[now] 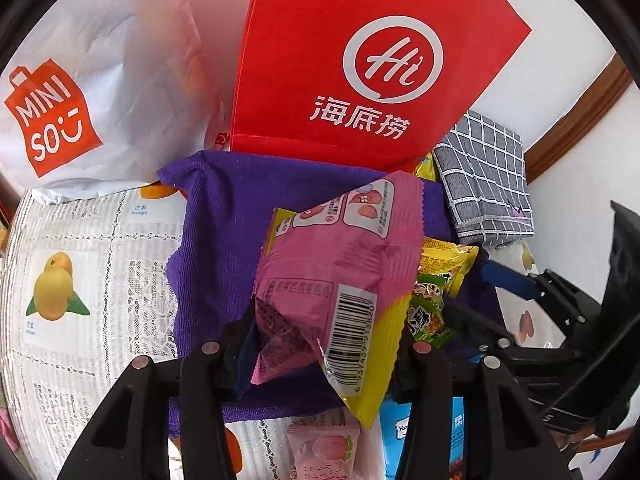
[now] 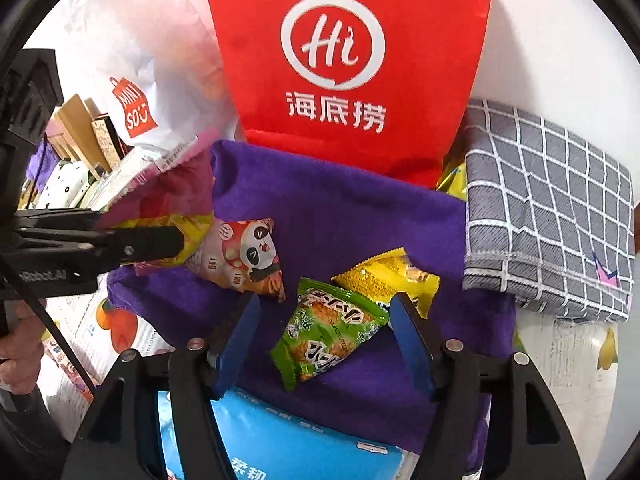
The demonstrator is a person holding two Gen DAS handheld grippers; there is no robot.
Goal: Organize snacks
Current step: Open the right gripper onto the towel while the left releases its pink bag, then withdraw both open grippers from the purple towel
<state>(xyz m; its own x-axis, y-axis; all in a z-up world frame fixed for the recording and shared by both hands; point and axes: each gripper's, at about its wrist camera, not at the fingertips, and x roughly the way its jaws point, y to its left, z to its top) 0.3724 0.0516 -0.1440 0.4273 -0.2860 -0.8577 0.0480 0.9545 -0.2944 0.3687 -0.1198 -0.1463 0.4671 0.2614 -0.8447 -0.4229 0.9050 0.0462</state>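
Right wrist: right hand-held gripper (image 2: 324, 344) open astride green packet (image 2: 324, 332); left hand-held gripper (image 1: 320, 344) clamps pink packet (image 1: 336, 280).

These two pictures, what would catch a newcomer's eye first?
The tall red paper bag with its white Hi logo stands at the back, behind a purple towel. In front, the left tongs pinch a pink and yellow snack packet above the towel. The right tongs stand open around a green snack packet lying on it.

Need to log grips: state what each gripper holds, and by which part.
Left gripper holds the pink snack packet by its lower end. Right gripper holds nothing; the green snack packet lies between its open jaws.
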